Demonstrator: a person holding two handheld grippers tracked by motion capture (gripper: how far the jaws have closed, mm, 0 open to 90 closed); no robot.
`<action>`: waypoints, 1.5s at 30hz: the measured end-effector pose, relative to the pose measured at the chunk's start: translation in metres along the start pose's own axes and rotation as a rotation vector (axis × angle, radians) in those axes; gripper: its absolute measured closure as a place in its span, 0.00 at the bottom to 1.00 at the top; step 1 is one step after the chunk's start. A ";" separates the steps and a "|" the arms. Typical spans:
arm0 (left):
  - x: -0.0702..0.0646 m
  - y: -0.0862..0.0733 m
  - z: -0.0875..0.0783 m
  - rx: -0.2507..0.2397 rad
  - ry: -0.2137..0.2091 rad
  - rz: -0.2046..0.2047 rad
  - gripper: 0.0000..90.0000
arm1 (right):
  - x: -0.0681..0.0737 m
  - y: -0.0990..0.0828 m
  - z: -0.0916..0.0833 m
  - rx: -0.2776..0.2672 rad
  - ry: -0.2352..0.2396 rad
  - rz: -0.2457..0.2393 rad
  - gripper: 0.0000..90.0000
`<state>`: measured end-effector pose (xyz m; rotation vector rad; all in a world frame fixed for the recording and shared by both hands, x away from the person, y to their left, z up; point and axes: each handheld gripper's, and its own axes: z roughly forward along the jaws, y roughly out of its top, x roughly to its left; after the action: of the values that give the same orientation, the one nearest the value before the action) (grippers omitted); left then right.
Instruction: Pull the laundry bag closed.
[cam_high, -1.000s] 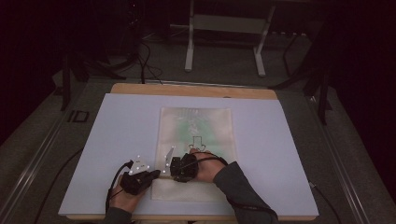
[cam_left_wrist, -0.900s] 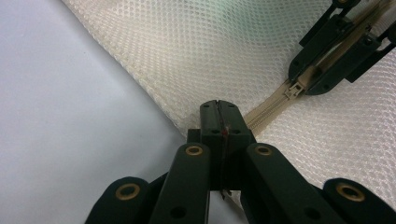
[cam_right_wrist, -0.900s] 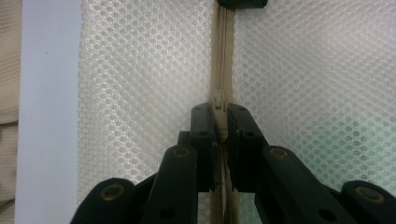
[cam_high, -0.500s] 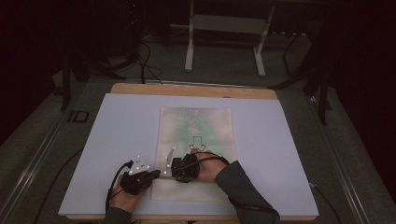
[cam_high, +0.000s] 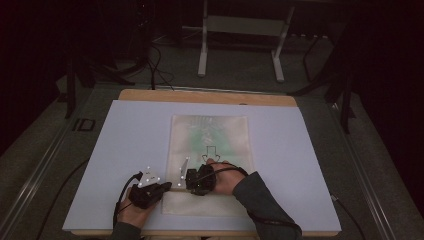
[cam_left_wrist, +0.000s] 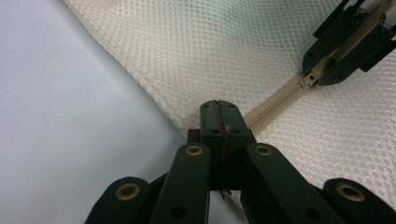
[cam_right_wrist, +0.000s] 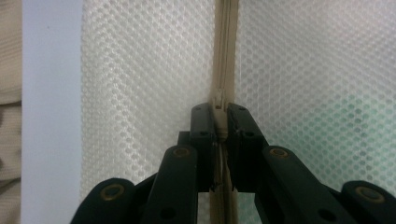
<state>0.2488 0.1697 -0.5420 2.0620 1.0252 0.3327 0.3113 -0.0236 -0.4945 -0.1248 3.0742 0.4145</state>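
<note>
A cream mesh bag (cam_high: 210, 135) with a green item inside lies flat on the white board (cam_high: 125, 140). My left gripper (cam_high: 169, 187) sits at the bag's near left corner. In the left gripper view it (cam_left_wrist: 218, 108) is shut on the bag's edge where the zipper (cam_left_wrist: 275, 100) ends. Close to its right, my right gripper (cam_high: 190, 182) points left along the zipper. In the right gripper view it (cam_right_wrist: 219, 115) is shut on the beige zipper pull (cam_right_wrist: 218, 100), and the zipper (cam_right_wrist: 226, 46) runs straight ahead. That gripper (cam_left_wrist: 338, 44) also shows far along the zipper in the left gripper view.
The board lies on a wooden table (cam_high: 210, 96) with bare white surface on both sides of the bag. Beyond the table's far edge stand a metal frame (cam_high: 240, 30) and cables (cam_high: 155, 65) on the dark floor.
</note>
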 end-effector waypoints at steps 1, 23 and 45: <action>0.000 0.000 0.000 0.000 0.000 0.000 1.00 | 0.000 0.000 0.000 0.003 0.001 0.002 0.91; 0.000 0.000 0.000 -0.001 0.000 0.000 1.00 | 0.001 -0.007 -0.004 0.016 0.002 -0.001 0.91; 0.000 0.000 0.000 -0.003 -0.001 -0.004 1.00 | 0.001 -0.018 -0.009 0.042 0.008 0.014 0.91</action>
<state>0.2488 0.1698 -0.5422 2.0569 1.0279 0.3302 0.3120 -0.0435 -0.4902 -0.1037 3.0910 0.3499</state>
